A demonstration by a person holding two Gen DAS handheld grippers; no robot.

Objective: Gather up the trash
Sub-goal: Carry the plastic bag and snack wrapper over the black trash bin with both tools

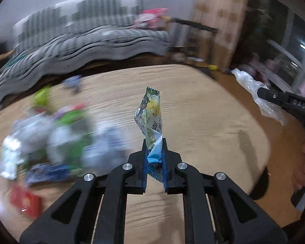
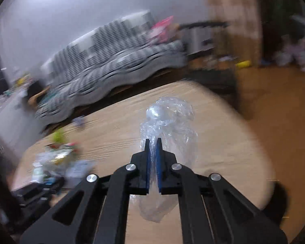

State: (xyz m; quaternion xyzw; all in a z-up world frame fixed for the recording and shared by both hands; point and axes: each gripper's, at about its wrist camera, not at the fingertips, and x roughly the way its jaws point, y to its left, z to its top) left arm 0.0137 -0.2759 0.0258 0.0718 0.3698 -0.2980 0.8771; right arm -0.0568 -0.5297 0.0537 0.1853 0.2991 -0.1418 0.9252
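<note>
While both views are smeared by blur, the grips are still read clearly: the left claw [image 1: 154,142] is pressed together on a snack wrapper [image 1: 150,113], pinched by its blue lower end betw. the blue pads, w/ the green-and-yellow top standing upright above the fingertips and clear of the worktop [image 1: 203,105]. The right claw [image 2: 153,142] is clamped on a crumpled clear plastic bag [image 2: 168,120], which bulges past the tips and hangs below the jaws; in the left wrist view the same claw [image 1: 259,93] is seen at the right edge, w/ the bag [image 1: 248,83] trailing out on both sides of it and a hand [image 1: 304,162] visible beneath. Both held items are kept above the light wood-grain worktop, not touching it. More trash is left on the worktop's left part: a blurred heap of wrappers [image 1: 57,140] in green, white and blue, plus a red packet [image 1: 25,201] near the front edge, apart from the heap. Beyond the worktop a sofa [image 1: 87,38] w/ a grey patterned cover is seen against the wall.
</note>
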